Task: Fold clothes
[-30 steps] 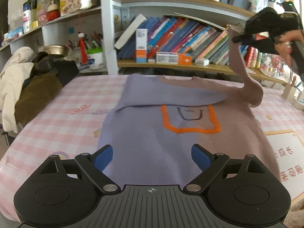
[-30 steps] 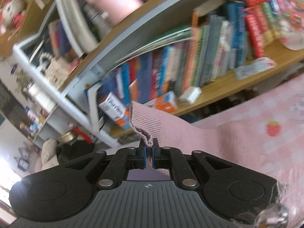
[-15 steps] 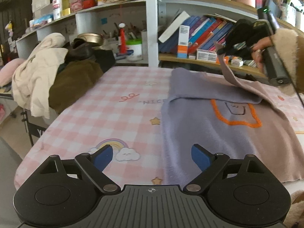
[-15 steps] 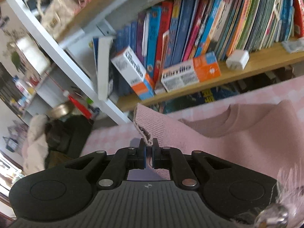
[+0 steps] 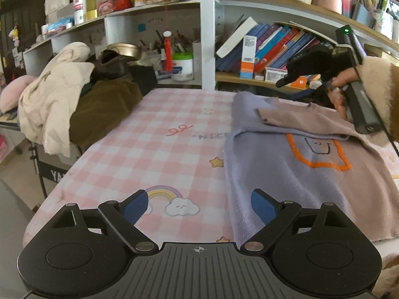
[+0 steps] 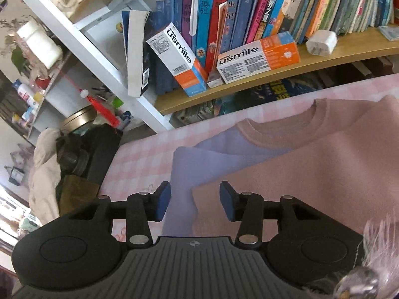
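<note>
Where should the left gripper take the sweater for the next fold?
Probably the bottom hem corner on the lilac side of the sweater, coming in low from the near table edge. That hem lies flat just ahead of the open left gripper, with a free edge to slide under. Both sleeves already lie across the chest, and the right gripper is open over the pink sleeve.

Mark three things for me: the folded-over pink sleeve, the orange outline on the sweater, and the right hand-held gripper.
Pink sleeve point(image 5: 299, 120), left wrist view, on the flat middle of the sleeve.
Orange outline point(image 5: 324, 165), left wrist view, on its bottom edge.
Right hand-held gripper point(image 6: 195, 205), right wrist view, midway between its open fingertips.
</note>
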`<state>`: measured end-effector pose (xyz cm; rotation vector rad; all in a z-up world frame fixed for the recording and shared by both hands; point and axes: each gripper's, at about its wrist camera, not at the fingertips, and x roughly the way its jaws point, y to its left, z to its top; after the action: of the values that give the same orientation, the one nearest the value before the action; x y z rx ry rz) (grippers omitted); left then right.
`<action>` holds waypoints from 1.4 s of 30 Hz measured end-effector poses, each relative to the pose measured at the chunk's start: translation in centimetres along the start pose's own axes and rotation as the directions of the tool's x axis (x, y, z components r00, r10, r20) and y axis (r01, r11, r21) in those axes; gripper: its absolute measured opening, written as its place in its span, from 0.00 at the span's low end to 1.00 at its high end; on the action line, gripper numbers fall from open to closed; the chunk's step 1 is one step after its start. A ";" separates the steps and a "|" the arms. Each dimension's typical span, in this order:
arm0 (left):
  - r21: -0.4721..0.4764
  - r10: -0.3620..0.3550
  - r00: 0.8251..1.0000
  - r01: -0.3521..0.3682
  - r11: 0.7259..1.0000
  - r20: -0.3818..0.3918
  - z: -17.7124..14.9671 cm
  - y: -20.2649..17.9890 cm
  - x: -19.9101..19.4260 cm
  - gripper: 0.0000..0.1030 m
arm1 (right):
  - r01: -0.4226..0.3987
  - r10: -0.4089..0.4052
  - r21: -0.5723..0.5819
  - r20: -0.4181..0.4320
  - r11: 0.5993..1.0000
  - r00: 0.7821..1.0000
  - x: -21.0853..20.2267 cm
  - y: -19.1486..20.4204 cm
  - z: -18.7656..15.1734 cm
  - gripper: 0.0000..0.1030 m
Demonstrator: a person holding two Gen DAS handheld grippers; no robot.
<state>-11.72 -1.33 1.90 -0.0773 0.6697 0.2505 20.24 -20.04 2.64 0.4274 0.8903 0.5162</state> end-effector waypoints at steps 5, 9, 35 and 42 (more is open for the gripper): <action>-0.008 -0.028 1.000 0.028 1.000 -0.006 0.4 0.0 1.1 0.89 | 0.033 -0.033 -0.018 -0.001 0.999 0.999 -3.9 -1.6 -2.0 0.41; -0.022 -0.053 0.998 0.053 0.998 -0.023 0.8 0.1 2.2 0.89 | 0.087 -0.087 -0.043 0.002 0.995 0.996 -7.6 -3.2 -4.8 0.41; -0.110 -0.153 0.983 0.142 0.984 -0.097 0.6 0.0 4.8 0.84 | 0.418 -0.429 0.146 0.049 0.897 0.902 -21.9 -11.6 -19.4 0.42; -0.134 -0.120 0.985 0.103 0.986 -0.124 0.6 0.2 5.3 0.84 | 0.421 -0.433 0.163 0.046 0.892 0.900 -22.0 -12.0 -19.2 0.42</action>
<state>-7.39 0.08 -0.94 -0.2548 0.7780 0.1804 -4.03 -39.87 -1.19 0.3704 0.9144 0.0245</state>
